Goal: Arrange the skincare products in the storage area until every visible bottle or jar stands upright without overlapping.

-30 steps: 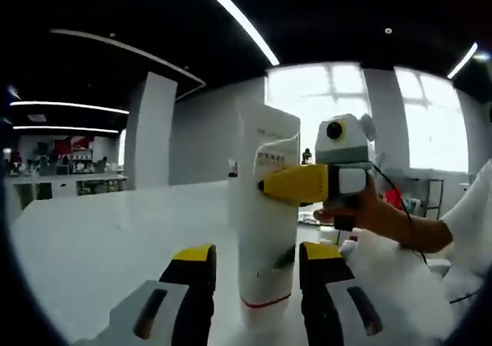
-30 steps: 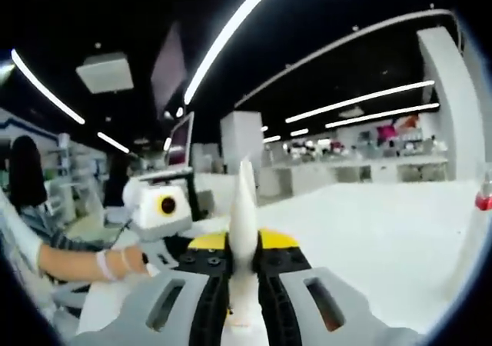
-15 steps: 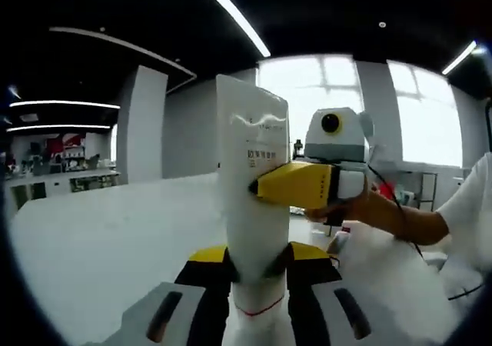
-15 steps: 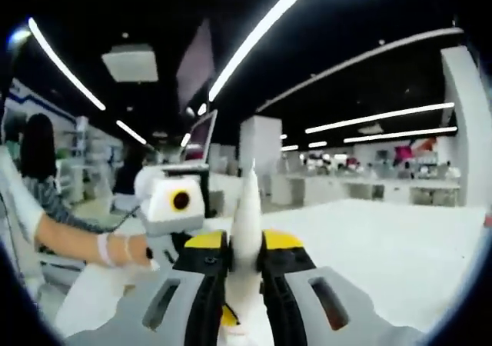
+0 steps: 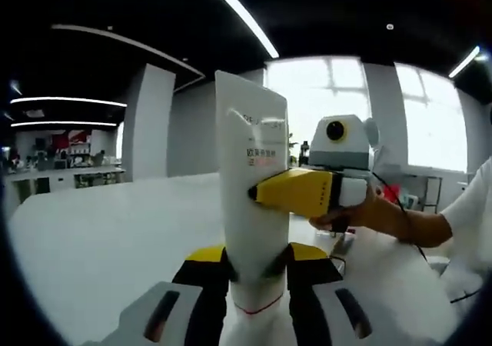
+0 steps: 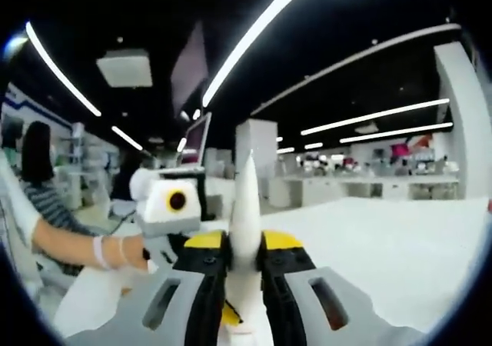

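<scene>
A tall white skincare tube [image 5: 250, 184] with small printed text stands upright, cap end down, above the white table [image 5: 100, 231]. My left gripper [image 5: 254, 257] is shut on its lower part, just above a thin red line. My right gripper [image 5: 258, 193] comes in from the right, held by a hand [image 5: 361, 211], and its yellow jaws pinch the tube's middle. In the right gripper view the tube [image 6: 246, 200] is seen edge-on, thin and pointed, with my right gripper [image 6: 244, 242] shut on it. A yellow tip of the left gripper [image 6: 225, 315] shows lower on the tube.
The white tabletop [image 6: 400, 238] stretches wide behind the tube. A person's forearm with a wristband [image 6: 84, 250] reaches in from the left. Bright windows [image 5: 415, 115] and a white pillar [image 5: 150, 127] stand far behind. A seated person [image 6: 38, 177] is at the far left.
The left gripper's jaws, open on either side of the tube a second ago, have shut on its lower part. The right gripper has kept its grip on the tube's middle.
</scene>
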Motion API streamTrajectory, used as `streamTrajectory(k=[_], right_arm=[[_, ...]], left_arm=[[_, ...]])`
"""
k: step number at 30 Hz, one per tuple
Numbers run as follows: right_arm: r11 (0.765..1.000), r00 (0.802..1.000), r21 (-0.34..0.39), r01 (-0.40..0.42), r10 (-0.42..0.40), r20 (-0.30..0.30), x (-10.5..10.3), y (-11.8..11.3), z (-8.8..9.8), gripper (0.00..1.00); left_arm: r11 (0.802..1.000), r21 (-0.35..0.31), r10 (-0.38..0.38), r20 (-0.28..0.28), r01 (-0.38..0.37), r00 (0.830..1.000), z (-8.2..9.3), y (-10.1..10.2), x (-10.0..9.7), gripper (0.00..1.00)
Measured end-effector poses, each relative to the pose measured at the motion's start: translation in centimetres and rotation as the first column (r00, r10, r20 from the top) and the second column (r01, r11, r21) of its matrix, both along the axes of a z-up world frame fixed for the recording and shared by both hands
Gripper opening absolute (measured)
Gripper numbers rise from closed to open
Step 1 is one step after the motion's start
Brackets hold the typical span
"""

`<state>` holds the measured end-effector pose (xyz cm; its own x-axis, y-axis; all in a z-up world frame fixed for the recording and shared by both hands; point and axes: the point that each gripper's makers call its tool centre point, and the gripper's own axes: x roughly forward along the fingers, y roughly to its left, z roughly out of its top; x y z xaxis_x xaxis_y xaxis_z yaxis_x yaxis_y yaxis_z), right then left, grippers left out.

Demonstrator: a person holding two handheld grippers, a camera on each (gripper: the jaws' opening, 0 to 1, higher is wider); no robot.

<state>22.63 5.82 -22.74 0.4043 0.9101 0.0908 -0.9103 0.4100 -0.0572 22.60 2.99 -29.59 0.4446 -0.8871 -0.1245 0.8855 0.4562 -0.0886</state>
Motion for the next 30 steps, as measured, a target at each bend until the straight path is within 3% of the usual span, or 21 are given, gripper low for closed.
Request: streamTrajectory(k=[4, 6, 7, 9, 13, 16, 18, 20, 21, 23, 25, 27, 30], right_arm=[[0.998, 0.997, -0.018, -0.067, 0.067, 0.025, -0.9, 0.4, 0.0, 0.13], [0.994, 0.993, -0.009, -0.11, 0.11, 0.036, -1.1, 0.2, 0.0, 0.14], [0.995, 0.995, -0.008, -0.097, 0.098, 0.032, -0.9, 0.0, 0.0, 0.15], [0.998, 0.998, 0.007, -0.063, 0.063, 0.0, -0.2, -0.4, 0.1, 0.18], [0.998, 0.999, -0.039, 0.039, -0.04, -0.012, 1.3, -1.0, -0.4, 0.38], [0.998, 0.996, -0.039, 0.045, -0.048, -0.069, 1.2, -0.7, -0.9, 0.51], [0.994, 0.986, -0.01, 0.105, -0.105, -0.126, 1.7, -0.3, -1.2, 0.57], [0.981, 0.968, -0.061, 0.182, -0.19, -0.164, 2.2, -0.4, -2.1, 0.61], [0.969, 0.959, -0.08, 0.235, -0.245, -0.145, 2.6, -0.4, -2.3, 0.61], [0.961, 0.954, -0.071, 0.267, -0.274, -0.12, 2.6, -0.1, -2.2, 0.64], [0.932, 0.923, -0.062, 0.356, -0.362, -0.134, 3.0, 0.0, -2.4, 0.65], [0.927, 0.919, -0.063, 0.37, -0.375, -0.118, 2.9, 0.3, -2.3, 0.64], [0.898, 0.904, -0.149, 0.414, -0.424, -0.046, 2.7, 0.8, -3.1, 0.59]], left_arm=[[0.996, 0.088, -0.019, 0.008, 0.018, 1.0, -1.7, -0.2, 0.7, 0.36], [0.994, 0.07, -0.08, 0.006, 0.08, 0.997, -1.6, -0.9, -0.8, 0.3], [0.996, 0.058, -0.06, -0.024, 0.061, 0.998, -1.7, -0.7, -0.7, 0.3], [0.997, 0.053, -0.055, -0.023, 0.056, 0.998, -1.6, -0.6, -0.7, 0.28], [0.997, 0.071, 0.001, -0.033, 0.001, 0.999, -1.9, -0.7, -0.8, 0.27], [0.992, 0.086, 0.092, 0.004, -0.092, 0.996, -1.9, -0.5, 0.0, 0.27], [0.981, 0.078, 0.178, -0.017, -0.176, 0.984, -2.0, -0.2, 0.8, 0.27], [0.968, 0.078, 0.24, -0.017, -0.238, 0.971, -2.1, 0.1, 1.3, 0.27], [0.967, 0.074, 0.247, -0.018, -0.245, 0.969, -2.1, 0.2, 1.4, 0.27], [0.957, 0.071, 0.282, -0.027, -0.28, 0.959, -2.0, 0.7, 2.2, 0.26], [0.94, 0.086, 0.332, -0.014, -0.33, 0.943, -2.0, 1.0, 2.3, 0.26], [0.935, 0.089, 0.345, -0.012, -0.342, 0.939, -2.0, 1.0, 2.3, 0.26], [0.926, 0.094, 0.369, -0.005, -0.367, 0.93, -2.0, 0.9, 2.2, 0.26]])
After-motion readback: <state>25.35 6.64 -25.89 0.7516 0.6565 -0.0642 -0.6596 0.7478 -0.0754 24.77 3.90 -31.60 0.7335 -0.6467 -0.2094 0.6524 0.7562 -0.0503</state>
